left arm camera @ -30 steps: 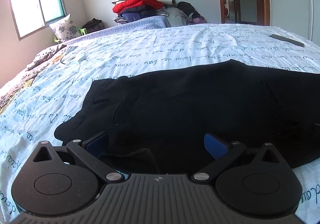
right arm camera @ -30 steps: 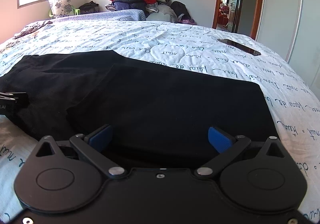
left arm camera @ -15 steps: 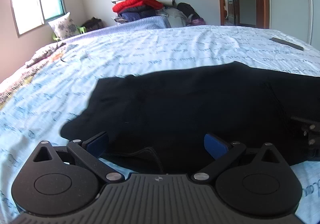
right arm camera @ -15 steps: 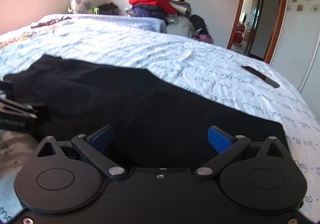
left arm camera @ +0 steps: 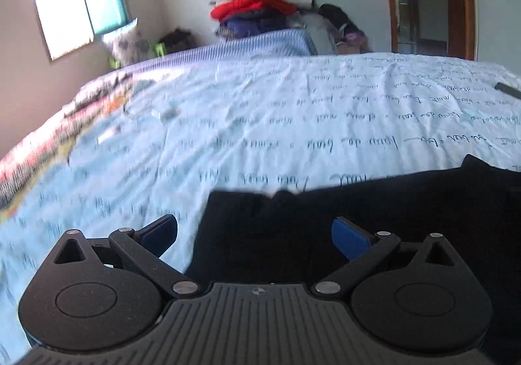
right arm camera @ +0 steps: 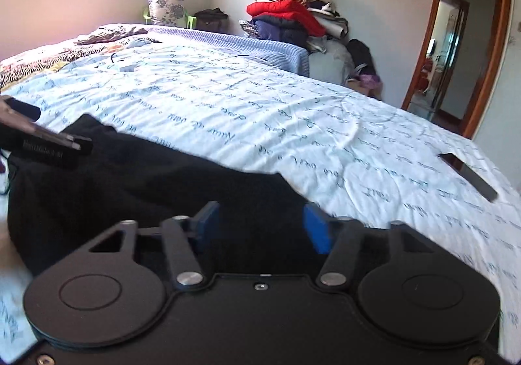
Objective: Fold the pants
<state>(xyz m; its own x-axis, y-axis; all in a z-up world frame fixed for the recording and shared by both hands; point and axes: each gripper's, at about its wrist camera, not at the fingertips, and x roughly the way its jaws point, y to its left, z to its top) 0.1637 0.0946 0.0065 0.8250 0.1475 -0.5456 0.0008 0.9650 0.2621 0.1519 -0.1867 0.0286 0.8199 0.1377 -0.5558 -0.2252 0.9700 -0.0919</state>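
Black pants [left arm camera: 358,212] lie spread on a pale blue bedspread with script print [left arm camera: 260,124]. My left gripper [left arm camera: 255,236] stands open low over the pants' left end, with the cloth's edge between its blue pads [left arm camera: 350,241]. In the right wrist view the pants [right arm camera: 146,182] fill the lower left. There my right gripper [right arm camera: 262,228] has its jaws closing, and black cloth sits between its pads [right arm camera: 317,231]. I cannot see those pads pressing the cloth. The left gripper's black body [right arm camera: 52,145] shows at the left edge, over the pants.
A flat dark device [right arm camera: 469,174] lies on the bed at the right. A heap of clothes [right arm camera: 293,16] is stacked against the far wall, and a flowered pillow [right arm camera: 164,5] stands under the window. An open doorway [right arm camera: 449,59] is at the right. Rumpled cloth [right arm camera: 110,34] lies far left.
The right gripper's jaws have narrowed from wide open. Both grippers have lifted and shifted, so the pants now sit lower and to the right in the left view. The right view has tilted.
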